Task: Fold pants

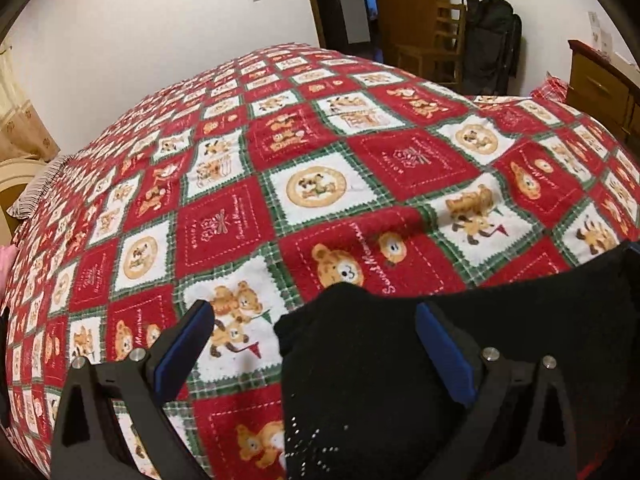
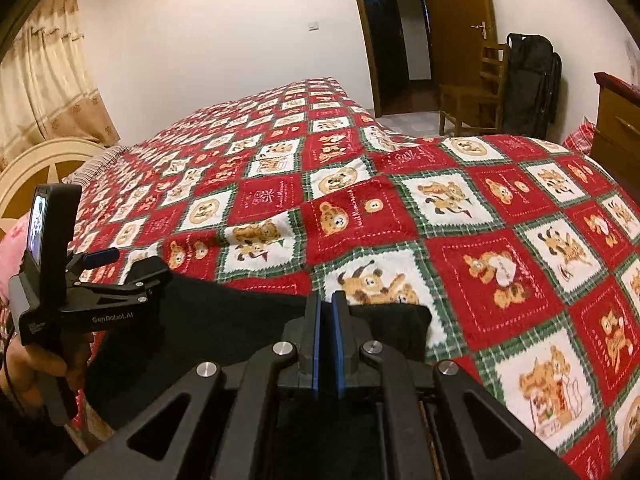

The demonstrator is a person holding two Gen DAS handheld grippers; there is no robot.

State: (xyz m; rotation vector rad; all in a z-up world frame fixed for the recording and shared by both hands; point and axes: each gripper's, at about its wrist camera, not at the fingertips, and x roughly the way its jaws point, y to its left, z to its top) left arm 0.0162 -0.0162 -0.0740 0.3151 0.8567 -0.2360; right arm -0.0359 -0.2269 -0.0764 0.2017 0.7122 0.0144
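Black pants [image 1: 368, 380] lie on a red, white and green teddy-bear blanket [image 1: 224, 220] that covers the bed. My left gripper [image 1: 312, 312] is open wide. A bunched corner of the pants sits between its blue pads, close to the right pad [image 1: 444, 352] and apart from the left one. In the right wrist view the pants [image 2: 224, 320] stretch from the left gripper [image 2: 136, 264], held by a hand, across to my right gripper [image 2: 327, 300]. The right gripper is shut, its pads pinching the far edge of the black cloth. A folded corner [image 2: 412, 320] lies just to its right.
A cream headboard [image 2: 44, 168] and a striped pillow [image 1: 38, 188] are at the left end of the bed, with curtains [image 2: 48, 80] behind. Beyond the bed stand a wooden chair [image 2: 472, 96], a black bag [image 2: 528, 84], an open wooden door [image 2: 460, 20] and a dresser [image 1: 600, 84].
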